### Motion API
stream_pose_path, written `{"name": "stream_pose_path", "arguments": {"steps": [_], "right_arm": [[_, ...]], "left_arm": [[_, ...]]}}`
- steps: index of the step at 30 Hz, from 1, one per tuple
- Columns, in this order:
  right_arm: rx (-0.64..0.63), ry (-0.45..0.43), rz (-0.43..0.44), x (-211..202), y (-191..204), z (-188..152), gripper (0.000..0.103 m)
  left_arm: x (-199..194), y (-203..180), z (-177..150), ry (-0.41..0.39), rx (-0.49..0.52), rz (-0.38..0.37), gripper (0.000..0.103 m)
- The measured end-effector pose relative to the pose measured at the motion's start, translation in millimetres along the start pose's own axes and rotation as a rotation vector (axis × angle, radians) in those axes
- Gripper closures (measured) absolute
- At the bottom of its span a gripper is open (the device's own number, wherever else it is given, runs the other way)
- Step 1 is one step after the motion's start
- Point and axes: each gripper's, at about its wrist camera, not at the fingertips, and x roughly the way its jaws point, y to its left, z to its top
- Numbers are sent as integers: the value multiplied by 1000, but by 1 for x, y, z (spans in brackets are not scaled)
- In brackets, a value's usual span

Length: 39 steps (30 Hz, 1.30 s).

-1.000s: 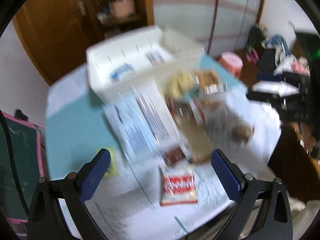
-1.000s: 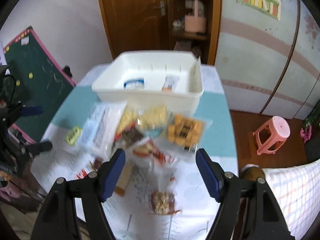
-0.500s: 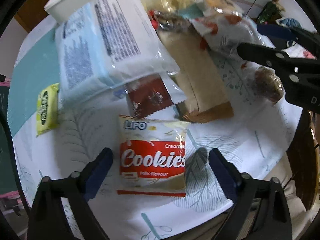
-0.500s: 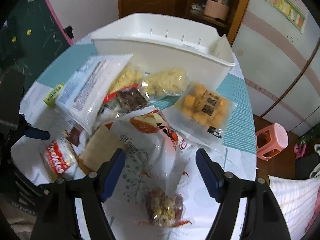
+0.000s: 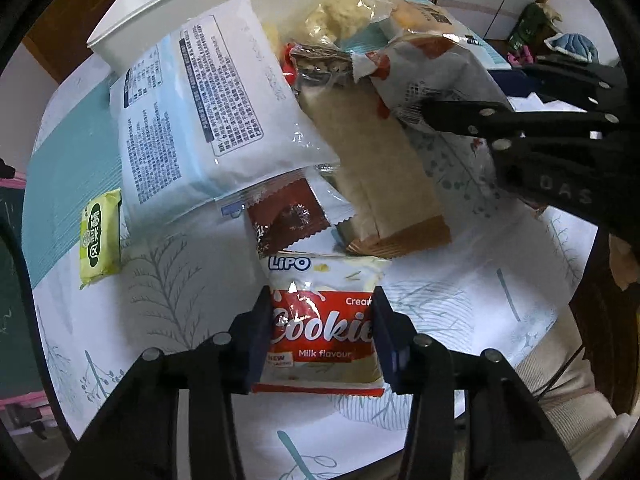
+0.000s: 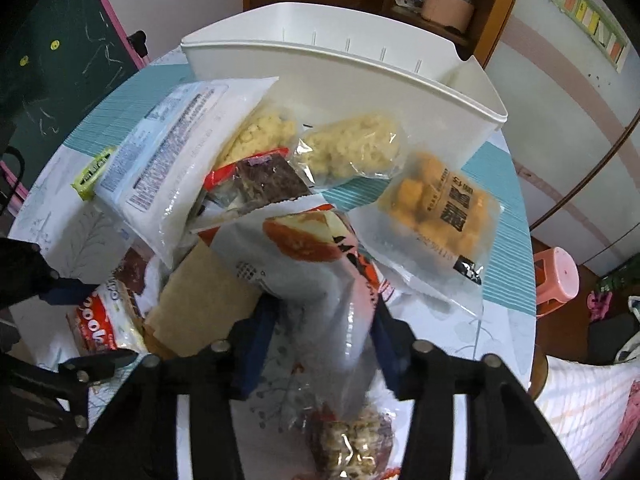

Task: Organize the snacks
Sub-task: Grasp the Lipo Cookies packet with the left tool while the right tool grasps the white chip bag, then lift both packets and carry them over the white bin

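A red and white cookie packet [image 5: 324,276] lies at the near edge of the table. My left gripper [image 5: 322,332] points down over it, jaws closing, with both pads against the packet's sides. A white bag with red print [image 6: 320,280] stands between the pads of my right gripper [image 6: 322,332], whose jaws are closing and pinch it. In the left wrist view the right gripper [image 5: 480,96] reaches in from the right onto that bag [image 5: 432,68]. The white bin [image 6: 360,76] stands at the far side of the table behind the snack pile.
The pile holds a large white-blue packet [image 5: 208,112], a brown paper bag [image 5: 380,176], a small brown wrapper [image 5: 288,216], a green pack [image 5: 100,236], yellow puffs [image 6: 352,152], orange cubes [image 6: 436,208] and a nut pack [image 6: 352,444]. A pink stool [image 6: 556,280] stands right of the table.
Both grippers have come down close to the table. The left jaws have narrowed from wide onto the cookie packet; the right jaws have narrowed onto the white and red bag.
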Motion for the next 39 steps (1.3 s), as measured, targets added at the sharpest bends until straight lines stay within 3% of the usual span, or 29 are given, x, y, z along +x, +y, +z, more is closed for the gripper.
{"name": "stream_pose_path", "arguments": {"steps": [6,16,29,39], "right_arm": [[30,-66,70,-32,0,0,68],[103,-232,152,-98,-7,20,69],[180,-385,170,-159,-28,48,69],[248,-451,147,-184,-49,75,69]], "left_arm": [[-21,27,-4,-61,-39,-29,59],[-109,53,-4,-298,-66,-13,59],[-232,71,53,-608,-88,49,59],[-277,70,91,-696,-52,83,59]]}}
